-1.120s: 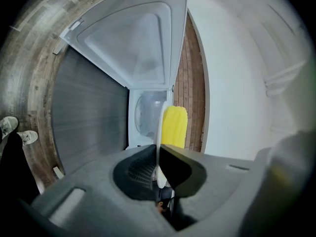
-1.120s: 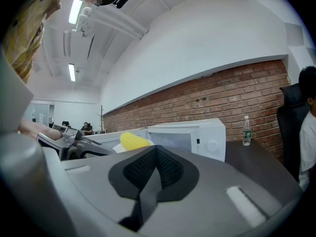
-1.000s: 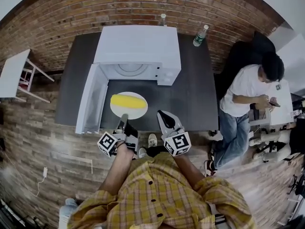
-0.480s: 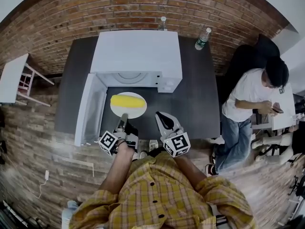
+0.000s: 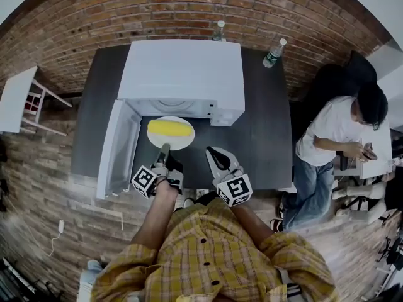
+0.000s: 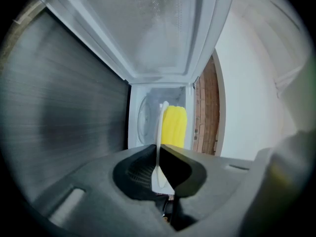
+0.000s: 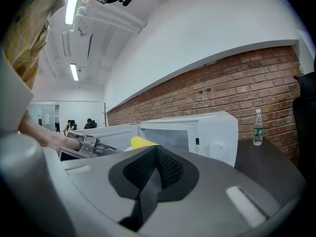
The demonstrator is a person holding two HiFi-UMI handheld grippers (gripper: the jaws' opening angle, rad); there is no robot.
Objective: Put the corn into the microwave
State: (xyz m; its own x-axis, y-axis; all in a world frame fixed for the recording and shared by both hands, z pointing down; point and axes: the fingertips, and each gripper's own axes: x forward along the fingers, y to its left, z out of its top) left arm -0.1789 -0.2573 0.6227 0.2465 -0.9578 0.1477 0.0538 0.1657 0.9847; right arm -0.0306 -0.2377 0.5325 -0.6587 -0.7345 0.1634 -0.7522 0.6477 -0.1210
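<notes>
Microwave shell is smooth white with a slight sheen; painted metal or plastic, can't tell which. Its door has a milky, frosted-looking window. Table is dark and matt with a faint brushed grain. Plate is glossy white, and the corn is bumpy yellow. The left gripper and right gripper are matt grey plastic with black ribbed pads. Wall is rough bare brick, the floor is wood-look planks, and the shirt is soft checked cloth.

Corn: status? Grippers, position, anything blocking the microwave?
Left gripper shut on plate rim; right gripper shut, empty. Corn on plate, just outside open microwave. Door swung wide, opening unobstructed.
</notes>
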